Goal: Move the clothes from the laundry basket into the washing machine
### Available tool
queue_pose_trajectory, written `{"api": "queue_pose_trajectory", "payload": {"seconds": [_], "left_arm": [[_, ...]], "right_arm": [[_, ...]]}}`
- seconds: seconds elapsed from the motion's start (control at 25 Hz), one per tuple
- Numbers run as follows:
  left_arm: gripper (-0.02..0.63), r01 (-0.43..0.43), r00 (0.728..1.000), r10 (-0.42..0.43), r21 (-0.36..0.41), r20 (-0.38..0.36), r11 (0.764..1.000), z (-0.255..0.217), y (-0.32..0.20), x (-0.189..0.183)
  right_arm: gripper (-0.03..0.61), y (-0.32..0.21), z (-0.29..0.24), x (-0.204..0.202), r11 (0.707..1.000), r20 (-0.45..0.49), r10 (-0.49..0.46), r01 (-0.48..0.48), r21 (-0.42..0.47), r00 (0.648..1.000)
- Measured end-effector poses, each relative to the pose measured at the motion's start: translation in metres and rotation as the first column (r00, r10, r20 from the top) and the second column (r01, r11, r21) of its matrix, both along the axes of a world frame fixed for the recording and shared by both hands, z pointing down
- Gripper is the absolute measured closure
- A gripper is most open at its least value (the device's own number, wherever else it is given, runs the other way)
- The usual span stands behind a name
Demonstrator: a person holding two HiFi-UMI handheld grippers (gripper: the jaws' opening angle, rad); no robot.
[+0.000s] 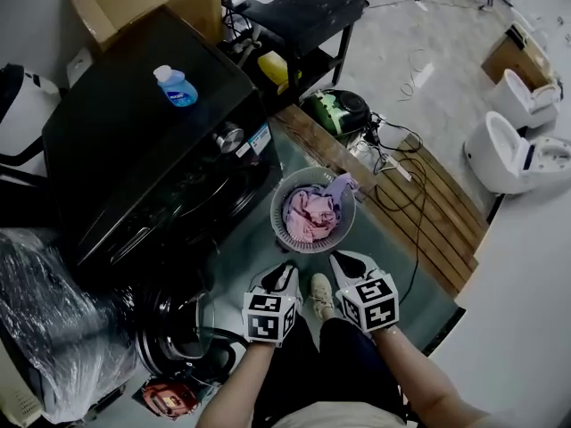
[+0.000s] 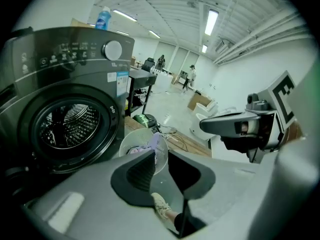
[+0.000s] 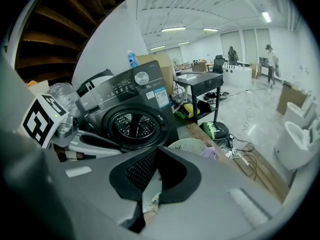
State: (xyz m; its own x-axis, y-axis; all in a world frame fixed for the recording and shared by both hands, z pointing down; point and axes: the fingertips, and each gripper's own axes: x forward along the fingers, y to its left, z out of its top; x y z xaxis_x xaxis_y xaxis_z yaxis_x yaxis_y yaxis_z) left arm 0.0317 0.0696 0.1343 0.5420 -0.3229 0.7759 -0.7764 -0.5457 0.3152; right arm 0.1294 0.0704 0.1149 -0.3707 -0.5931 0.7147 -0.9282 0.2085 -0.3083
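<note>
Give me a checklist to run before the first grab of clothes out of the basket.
1. Washing machine door open, drum mouth unblocked: ok.
2. Clothes in the laundry basket and in plain sight: ok, pink and purple pieces.
3. Right tool open for a grab: not ok, jaws shut and empty.
4. Left tool open for a grab: not ok, only a narrow gap, nothing in it.
5. Tools over the basket: not ok, both hang short of its near rim.
</note>
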Motion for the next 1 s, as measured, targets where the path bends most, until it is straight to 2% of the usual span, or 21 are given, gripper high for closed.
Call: {"api": "queue_pose_trajectory", "payload": {"seconds": [0.24, 0.56, 0.88, 1.0], "left_arm": [[0.496, -0.126, 0.991, 0.127, -0.023, 0.033, 0.992, 0.062, -0.034, 0.008], [0.433, -0.209, 0.977, 0.212, -0.067, 0.037, 0.976, 0.188, -0.071, 0.023], [0.355, -0.286, 0.956, 0.289, -0.06, 0.055, 0.956, 0.31, -0.087, 0.061], [0.322, -0.349, 0.933, 0.355, -0.101, 0.055, 0.932, 0.352, -0.089, 0.077]], "right_arm": [[0.557, -0.012, 0.062, 0.001, 0.996, 0.001, 0.079, -0.079, -0.046, 0.997], [0.557, -0.03, 0.171, 0.0, 0.983, 0.045, 0.171, -0.168, -0.072, 0.984], [0.557, -0.032, 0.256, 0.011, 0.988, 0.071, 0.149, -0.146, -0.046, 0.986], [0.557, -0.037, 0.276, 0.02, 0.99, 0.061, 0.141, -0.14, -0.009, 0.988]]}}
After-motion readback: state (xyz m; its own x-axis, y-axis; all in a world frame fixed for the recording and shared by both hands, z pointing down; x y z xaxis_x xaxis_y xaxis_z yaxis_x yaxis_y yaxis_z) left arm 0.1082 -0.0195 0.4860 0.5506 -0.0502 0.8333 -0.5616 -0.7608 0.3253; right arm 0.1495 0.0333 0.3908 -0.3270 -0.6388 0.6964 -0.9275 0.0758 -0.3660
